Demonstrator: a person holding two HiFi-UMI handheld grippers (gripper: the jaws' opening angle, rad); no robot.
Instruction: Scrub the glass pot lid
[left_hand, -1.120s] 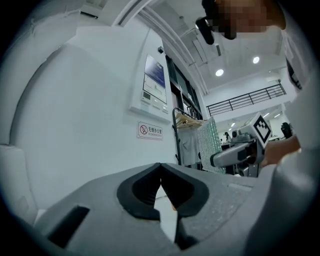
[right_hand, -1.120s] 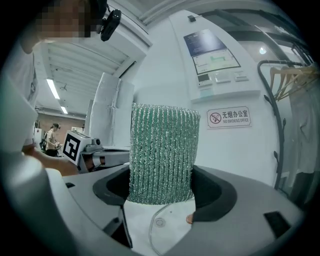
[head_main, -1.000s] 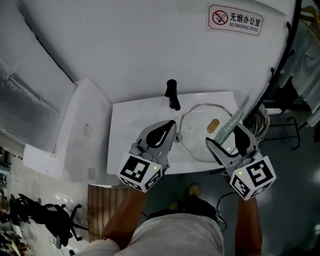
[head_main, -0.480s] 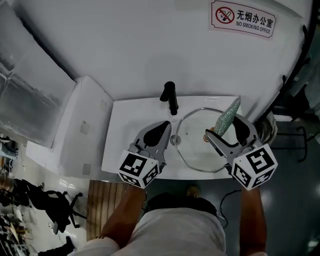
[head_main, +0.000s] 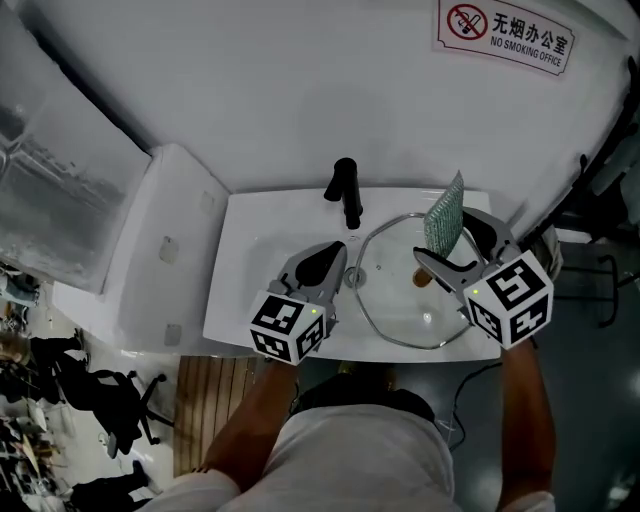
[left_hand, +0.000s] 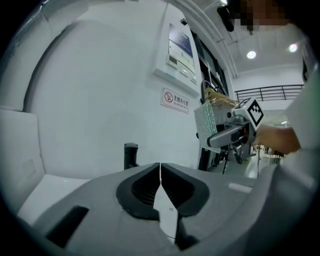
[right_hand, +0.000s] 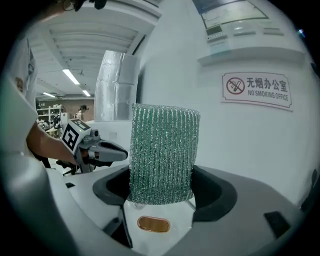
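- Both grippers have closed in since a second ago. The right gripper (head_main: 452, 242) has swung its green scrub pad (head_main: 443, 214) from a slant to nearly upright, and the left gripper (head_main: 343, 262) has dropped lower toward the sink (head_main: 240, 300).
- Using the black faucet (head_main: 347, 192) as the landmark, the glass lid (head_main: 395, 305) lies flat in the basin, just right of the faucet and a bit nearer the person. Its brown knob (head_main: 424, 279) faces up.
- Left gripper's jaws are pressed fully together with nothing between them. The tip sits just in front of the faucet by the lid's left rim, but I can't tell if it's actually touching.
- Right gripper is clamped on the lower edge of the pad, which stands well right of the faucet, above the lid and not on the glass yet.
- My take on handling: the lid is stiff, fairly heavy for its size, breakable, and probably slick once wet, so it'll likely skate around the basin.
- I'd pin it at the metal rim or pinch the knob with the empty left gripper while the soft, floppy pad does the scrubbing. Go easy on the pressure.
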